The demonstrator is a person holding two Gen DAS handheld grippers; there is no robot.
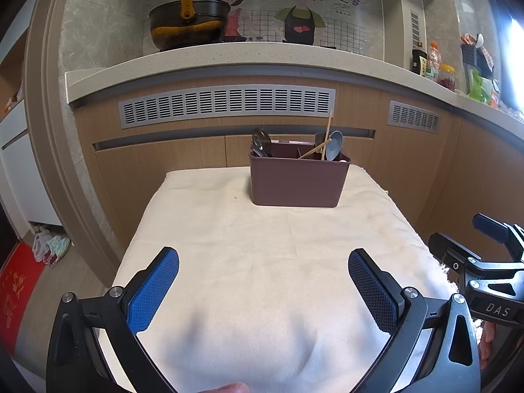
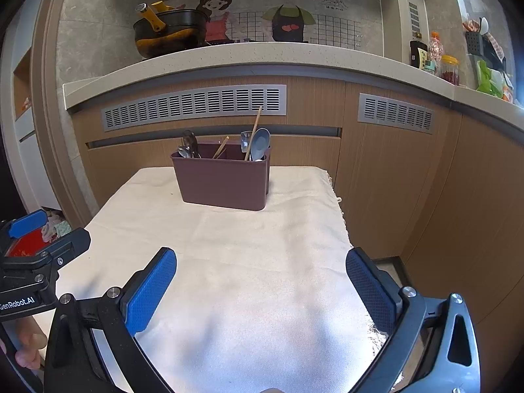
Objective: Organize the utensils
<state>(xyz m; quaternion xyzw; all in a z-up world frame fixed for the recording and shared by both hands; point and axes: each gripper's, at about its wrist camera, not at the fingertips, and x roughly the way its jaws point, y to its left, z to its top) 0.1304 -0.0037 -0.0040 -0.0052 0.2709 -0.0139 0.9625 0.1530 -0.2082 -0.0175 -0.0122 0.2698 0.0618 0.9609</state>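
A brown plastic utensil holder (image 1: 296, 181) stands at the far end of a table covered by a cream cloth (image 1: 262, 245); it also shows in the right wrist view (image 2: 222, 181). Metal spoons (image 2: 188, 147) stand in its left compartment, wooden chopsticks (image 2: 253, 131) and a blue-grey spoon (image 2: 261, 142) in its right. My left gripper (image 1: 263, 273) is open and empty over the near part of the cloth. My right gripper (image 2: 262, 273) is open and empty too, beside the left one, and shows at the right edge of the left wrist view (image 1: 484, 249).
Behind the table runs a wooden cabinet front with grey vents (image 1: 226, 104) under a counter (image 1: 229, 55). A black and yellow wok (image 1: 188, 24) sits on the counter, with bottles and jars (image 1: 439, 62) at its right. The floor at left holds a red mat (image 1: 16, 288).
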